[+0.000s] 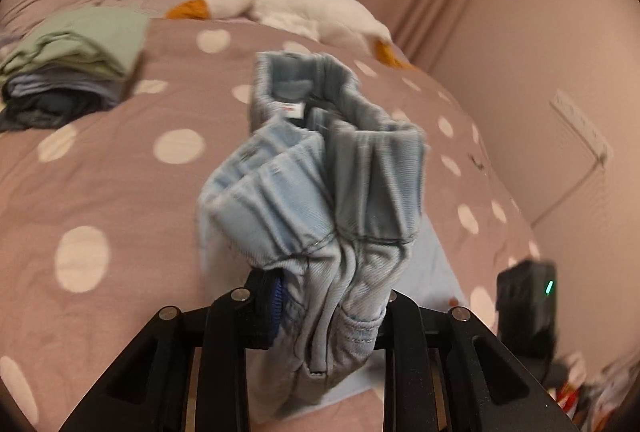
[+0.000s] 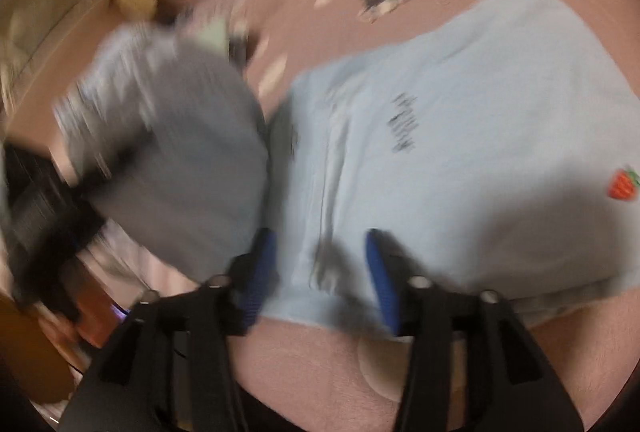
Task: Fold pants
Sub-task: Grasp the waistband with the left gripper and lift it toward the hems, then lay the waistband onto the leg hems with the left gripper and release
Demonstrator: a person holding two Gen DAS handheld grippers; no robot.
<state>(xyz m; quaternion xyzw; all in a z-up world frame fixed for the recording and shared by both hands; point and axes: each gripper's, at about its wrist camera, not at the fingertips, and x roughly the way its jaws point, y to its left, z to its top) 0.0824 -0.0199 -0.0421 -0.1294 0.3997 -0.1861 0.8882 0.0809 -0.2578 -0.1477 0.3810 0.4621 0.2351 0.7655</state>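
Observation:
The pants (image 1: pixel 332 199) are light blue with a gathered elastic waistband. My left gripper (image 1: pixel 320 308) is shut on the bunched waistband and holds it up above the bed. In the right wrist view the pants (image 2: pixel 460 135) lie spread flat on the bed, with small dark lettering and a strawberry patch (image 2: pixel 622 183). The lifted waistband end (image 2: pixel 172 135) hangs blurred at the left, held by the other gripper (image 2: pixel 48 199). My right gripper (image 2: pixel 320 272) is open, its blue pads (image 2: pixel 380 280) on either side of the pants' near edge.
The bed has a pink cover with white dots (image 1: pixel 120 171). A stack of folded clothes (image 1: pixel 76 71) sits at the far left. A white plush goose (image 1: pixel 296 7) lies at the back. A wall (image 1: pixel 540 51) and a black device with a green light (image 1: pixel 528 312) are at the right.

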